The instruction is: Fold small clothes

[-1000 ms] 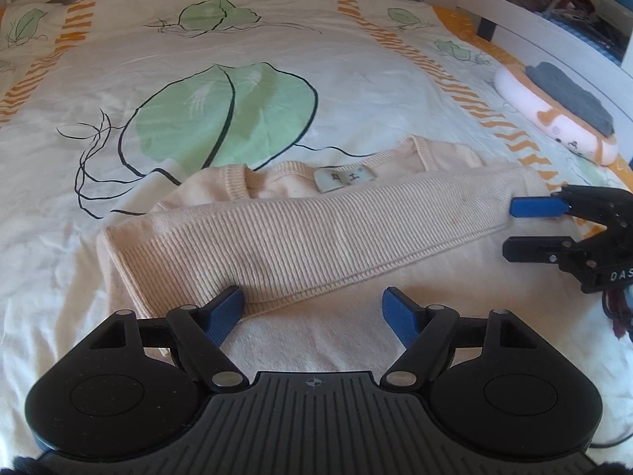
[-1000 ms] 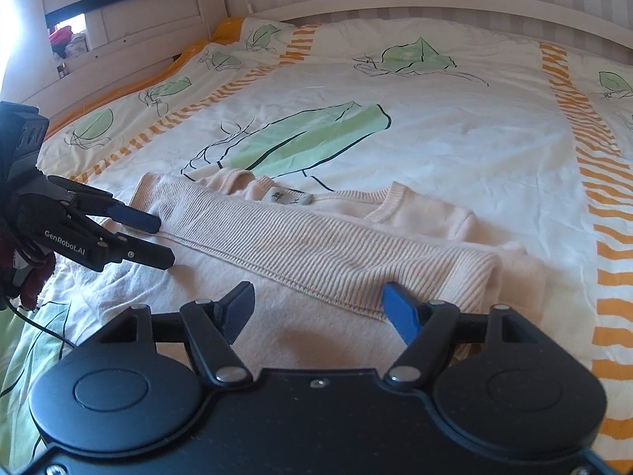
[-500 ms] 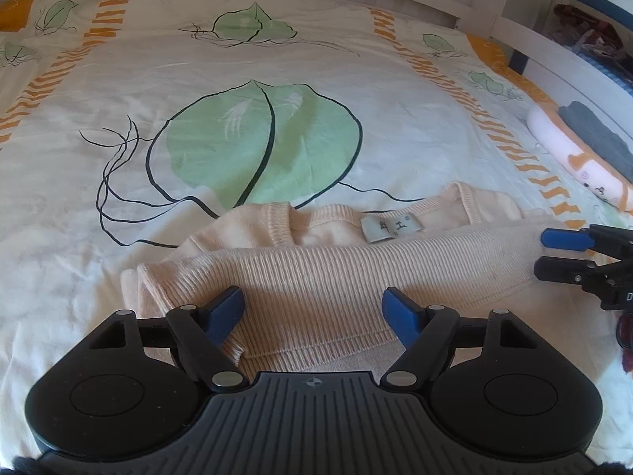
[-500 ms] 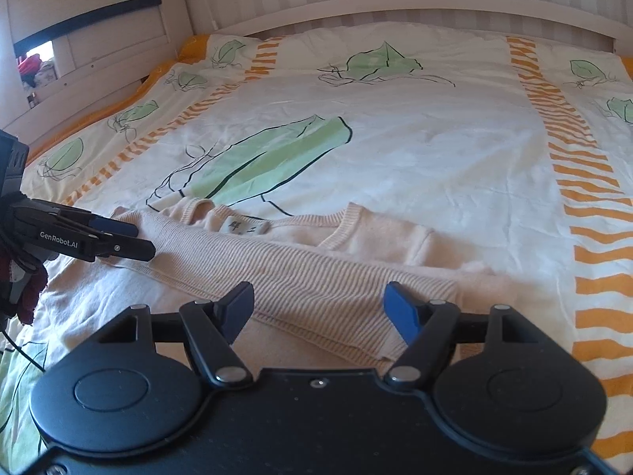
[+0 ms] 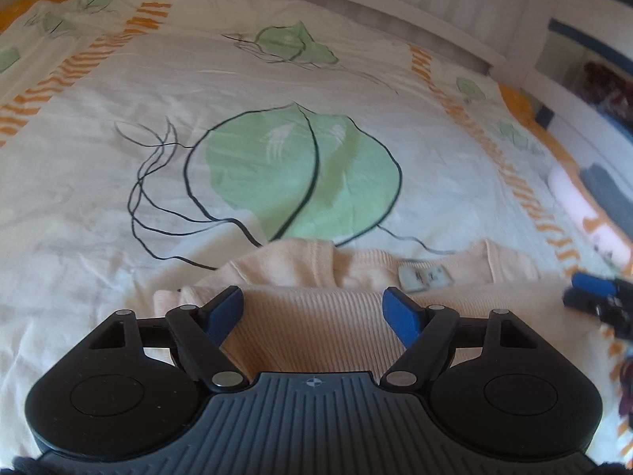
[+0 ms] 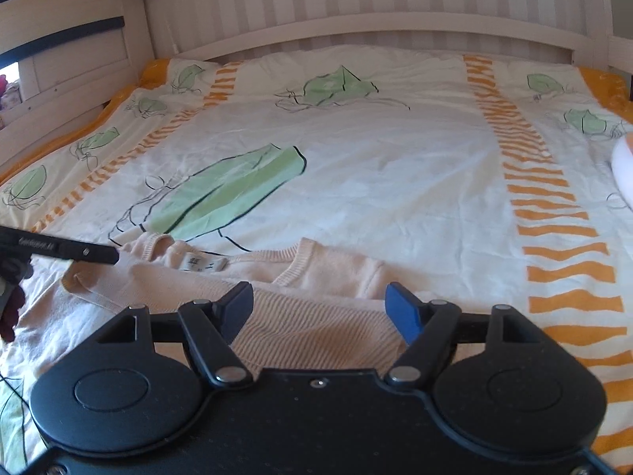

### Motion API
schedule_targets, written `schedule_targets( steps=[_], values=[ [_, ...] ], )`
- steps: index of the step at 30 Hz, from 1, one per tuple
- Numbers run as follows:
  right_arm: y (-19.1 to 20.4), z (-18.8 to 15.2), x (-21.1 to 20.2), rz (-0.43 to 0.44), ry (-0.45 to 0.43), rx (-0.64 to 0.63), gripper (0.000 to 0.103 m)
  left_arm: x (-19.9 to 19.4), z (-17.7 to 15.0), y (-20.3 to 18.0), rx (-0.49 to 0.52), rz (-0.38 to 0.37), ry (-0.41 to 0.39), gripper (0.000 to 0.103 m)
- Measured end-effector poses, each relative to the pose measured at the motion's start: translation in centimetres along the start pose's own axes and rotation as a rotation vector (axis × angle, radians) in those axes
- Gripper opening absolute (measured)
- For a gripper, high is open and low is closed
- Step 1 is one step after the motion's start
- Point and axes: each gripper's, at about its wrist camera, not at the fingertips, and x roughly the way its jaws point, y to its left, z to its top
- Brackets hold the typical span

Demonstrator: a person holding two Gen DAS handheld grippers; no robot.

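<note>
A cream ribbed sweater (image 5: 316, 316) lies folded across the near part of a bed covered by a white bedspread (image 5: 99, 198) printed with green leaves and orange striped bands. Its neckline faces up, with a small white label (image 5: 424, 278) showing just inside the collar, and a ribbed layer of the knit lies folded over the body below the collar. The left hand-held gripper (image 5: 312, 308) hangs over the left part of the sweater with its blue-padded fingers (image 5: 227, 308) spread wide apart and nothing between them but the fabric lying underneath; whether the tips touch the knit cannot be told. In the right wrist view it comes in from the left edge as a dark bar whose tip (image 6: 99, 254) sits beside the collar end of the sweater (image 6: 308, 324). The right hand-held gripper (image 6: 320, 304) hangs over the other end of the sweater, its fingers likewise wide apart and clamped on nothing. From the left wrist view it appears at the right edge (image 5: 585, 291), blurred, near the sweater's right side. A white and orange cushion (image 5: 589, 213) with a grey cloth (image 5: 609, 194) on top lies at the right edge of the bed. A pale wooden bed frame (image 6: 395, 23) runs behind the far end of the bedspread.
</note>
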Motion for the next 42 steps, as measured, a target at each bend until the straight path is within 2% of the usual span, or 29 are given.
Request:
schedule_targets(
  steps=[3,6,9,12,17,21,23,27,31,33,37,40,42],
  values=[
    [1.9,-0.3,-1.5,0.033,-0.005,-0.062,0.077,-0.5,0.5,0.9,-0.049,0.004,-0.026,0.077],
    [4.3,-1.0,-2.3,0.118,0.009,-0.126,0.077,-1.3,1.0,1.6,-0.081,0.028,-0.057,0.077],
    [6.4,-1.8,-1.9,0.200,0.056,-0.157,0.078,-1.7,1.2,1.9,-0.094,0.053,-0.065,0.077],
    [7.1,-2.5,-0.3,0.234,0.114,-0.138,0.078,-1.7,1.2,2.1,-0.096,0.069,-0.051,0.077],
    [6.0,-1.5,2.8,0.189,0.118,-0.097,0.078,-2.0,1.3,1.5,-0.065,0.072,-0.042,0.078],
    [3.7,1.1,5.0,0.086,0.075,-0.033,0.078,-2.2,1.1,0.3,0.008,0.060,-0.029,0.078],
    [2.5,2.0,5.2,0.032,0.039,-0.006,0.078,-2.3,1.0,-0.4,0.051,0.043,-0.011,0.078],
    [0.6,2.4,3.4,0.006,0.003,0.048,0.078,-2.9,0.4,-2.0,0.156,-0.012,0.026,0.078],
    [0.4,1.1,0.8,0.021,0.022,0.012,0.078,-4.0,-0.8,-4.1,0.304,-0.150,0.102,0.078],
    [0.9,0.2,-0.1,0.031,0.040,-0.037,0.078,-4.2,-1.8,-5.0,0.357,-0.215,0.158,0.078],
    [1.8,-1.0,-0.6,0.042,0.062,-0.104,0.078,-2.7,-3.7,-5.5,0.414,-0.324,0.322,0.078],
    [1.7,-1.1,-0.2,0.051,0.068,-0.084,0.078,-1.3,-4.5,-5.0,0.412,-0.313,0.377,0.078],
    [1.4,-1.2,0.0,0.054,0.069,-0.071,0.078,-0.6,-4.1,-4.1,0.374,-0.303,0.356,0.078]
  ],
)
